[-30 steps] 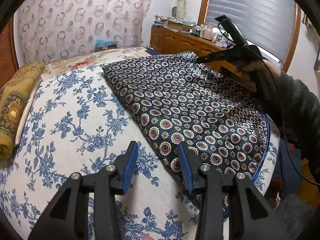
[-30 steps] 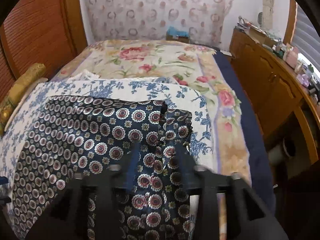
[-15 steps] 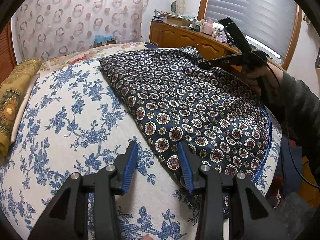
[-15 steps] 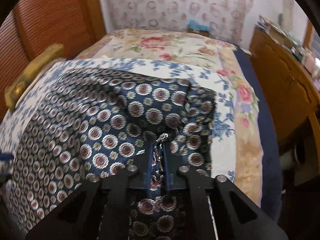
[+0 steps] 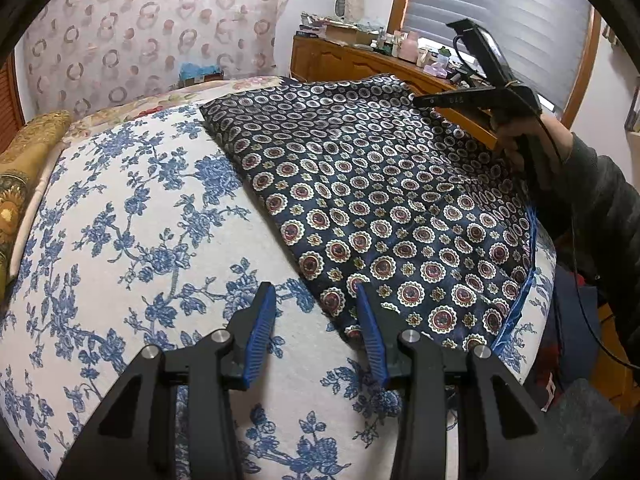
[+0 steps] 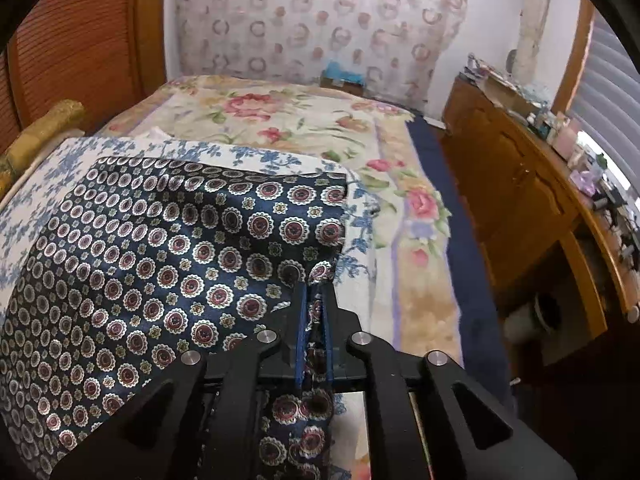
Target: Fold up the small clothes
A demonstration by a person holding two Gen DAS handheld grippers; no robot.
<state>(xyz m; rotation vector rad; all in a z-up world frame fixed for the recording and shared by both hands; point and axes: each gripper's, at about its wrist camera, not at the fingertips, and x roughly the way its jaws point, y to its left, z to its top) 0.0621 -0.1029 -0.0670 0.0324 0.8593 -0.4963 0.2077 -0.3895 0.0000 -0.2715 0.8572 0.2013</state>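
A navy cloth with red and white medallions [image 5: 380, 200] lies spread on the blue-flowered white sheet [image 5: 132, 216]. My left gripper [image 5: 316, 312] is open, low over the sheet, with its right finger by the cloth's near corner. My right gripper [image 6: 315, 296] is shut on the cloth's far right edge [image 6: 320, 272] and lifts it a little. The cloth [image 6: 160, 264] fills the left of the right wrist view. The right gripper also shows in the left wrist view [image 5: 424, 101], held in a hand at the far right.
A gold cushion [image 5: 24, 168] lies at the bed's left edge. A rose-patterned cover [image 6: 304, 120] lies beyond the sheet. A wooden cabinet [image 6: 520, 200] with clutter on top stands right of the bed. A patterned curtain [image 5: 152, 28] hangs behind.
My right gripper closed on the cloth's far right edge and raised it. My left gripper dropped a little toward the cloth's near corner and stayed open.
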